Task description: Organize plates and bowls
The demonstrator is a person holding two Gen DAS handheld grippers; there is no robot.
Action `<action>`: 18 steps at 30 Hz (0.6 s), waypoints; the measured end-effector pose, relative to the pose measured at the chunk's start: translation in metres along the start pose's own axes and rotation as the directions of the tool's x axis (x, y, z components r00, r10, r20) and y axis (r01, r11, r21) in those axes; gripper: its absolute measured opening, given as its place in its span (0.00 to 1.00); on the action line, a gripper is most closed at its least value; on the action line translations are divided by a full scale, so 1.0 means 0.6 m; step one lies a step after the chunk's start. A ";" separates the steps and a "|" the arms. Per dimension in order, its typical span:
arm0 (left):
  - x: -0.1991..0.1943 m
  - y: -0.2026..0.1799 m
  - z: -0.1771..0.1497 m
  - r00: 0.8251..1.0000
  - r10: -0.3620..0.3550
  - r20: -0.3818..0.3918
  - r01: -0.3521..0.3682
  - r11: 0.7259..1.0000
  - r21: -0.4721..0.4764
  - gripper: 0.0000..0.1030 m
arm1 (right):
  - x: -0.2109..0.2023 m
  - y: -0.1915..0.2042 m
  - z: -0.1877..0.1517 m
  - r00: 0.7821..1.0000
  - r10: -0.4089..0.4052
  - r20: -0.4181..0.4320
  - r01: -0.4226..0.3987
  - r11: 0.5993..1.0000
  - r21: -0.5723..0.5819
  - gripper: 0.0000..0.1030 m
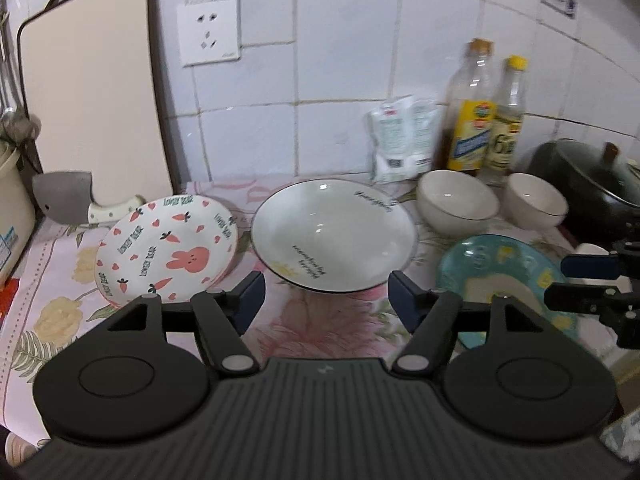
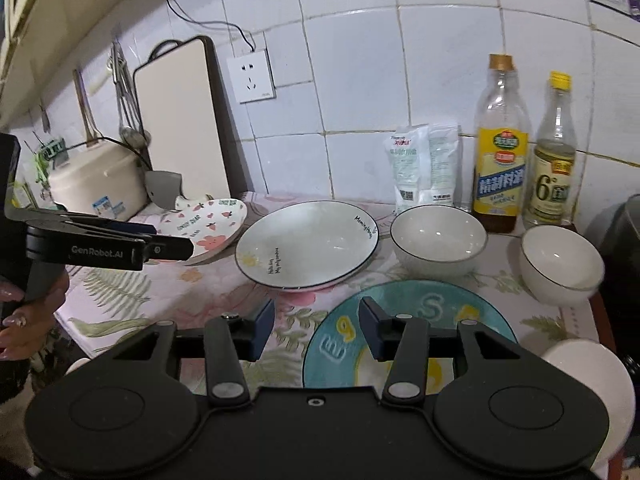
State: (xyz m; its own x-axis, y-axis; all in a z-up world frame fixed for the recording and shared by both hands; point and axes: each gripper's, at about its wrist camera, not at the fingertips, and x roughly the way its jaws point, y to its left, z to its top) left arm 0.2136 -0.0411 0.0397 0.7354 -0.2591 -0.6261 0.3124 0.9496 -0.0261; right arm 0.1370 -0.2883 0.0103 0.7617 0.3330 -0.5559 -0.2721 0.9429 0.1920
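A white deep plate with a dark rim (image 1: 334, 236) (image 2: 308, 242) sits mid-counter on a floral cloth. Left of it rests a bunny-and-carrot plate (image 1: 168, 248) (image 2: 212, 226). Two white bowls stand at the right: the nearer-left bowl (image 1: 458, 204) (image 2: 438, 240) and the right bowl (image 1: 536, 206) (image 2: 560, 266). A teal plate (image 1: 508, 280) (image 2: 408, 320) lies in front. My left gripper (image 1: 326, 300) hovers open above the cloth, nothing between its fingers. My right gripper (image 2: 316, 330) is open too, over the teal plate's left edge and apart from it.
A cutting board (image 1: 92, 92) and a cleaver (image 1: 64, 196) lean at the back left beside a rice cooker (image 2: 96, 184). Two bottles (image 2: 500, 148) and a white packet (image 2: 424, 164) line the tiled wall. A dark wok (image 1: 592, 188) sits far right. A hand (image 2: 24, 320) holds the left gripper's handle.
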 end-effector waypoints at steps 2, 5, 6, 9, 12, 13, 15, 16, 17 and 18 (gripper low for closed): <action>-0.014 -0.012 -0.004 1.000 -0.020 0.009 0.020 1.000 0.016 0.67 | -0.023 -0.001 -0.012 1.000 -0.012 0.009 0.012 1.000 -0.003 0.53; -0.028 -0.034 -0.011 0.998 -0.057 0.005 0.057 0.998 0.037 0.68 | -0.048 -0.007 -0.030 0.999 -0.034 0.017 0.034 0.999 0.007 0.53; -0.031 -0.042 -0.014 0.997 -0.073 0.002 0.073 0.996 0.046 0.68 | -0.055 -0.009 -0.037 0.999 -0.036 0.016 0.035 0.999 0.016 0.53; -0.035 -0.065 -0.024 0.993 -0.117 -0.013 0.118 0.991 0.064 0.68 | -0.068 -0.015 -0.059 0.999 -0.036 0.007 0.036 0.998 0.045 0.53; -0.034 -0.084 -0.033 0.988 -0.150 -0.024 0.151 0.985 0.085 0.68 | -0.077 -0.021 -0.082 0.999 -0.043 -0.004 0.043 0.997 0.065 0.53; -0.032 -0.090 -0.036 0.987 -0.158 -0.028 0.160 0.983 0.090 0.68 | -0.078 -0.023 -0.090 0.999 -0.045 -0.009 0.045 0.996 0.075 0.54; -0.026 -0.099 -0.041 0.984 -0.176 -0.040 0.179 0.979 0.093 0.68 | -0.077 -0.028 -0.104 0.999 -0.044 -0.020 0.046 0.994 0.098 0.54; -0.022 -0.103 -0.044 0.981 -0.187 -0.044 0.191 0.977 0.091 0.68 | -0.075 -0.031 -0.112 0.999 -0.041 -0.025 0.044 0.993 0.112 0.54; -0.018 -0.106 -0.047 0.979 -0.197 -0.046 0.200 0.976 0.088 0.68 | -0.073 -0.034 -0.120 0.999 -0.042 -0.029 0.046 0.991 0.129 0.54; -0.012 -0.109 -0.051 0.978 -0.205 -0.047 0.209 0.974 0.084 0.68 | -0.069 -0.038 -0.129 0.998 -0.045 -0.031 0.049 0.988 0.148 0.54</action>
State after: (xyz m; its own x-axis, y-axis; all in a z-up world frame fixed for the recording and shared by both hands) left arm 0.1694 -0.0959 0.0221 0.6265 -0.4399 -0.6435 0.5086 0.8563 -0.0902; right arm 0.0661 -0.3242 -0.0336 0.7543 0.2900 -0.5890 -0.1442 0.9484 0.2822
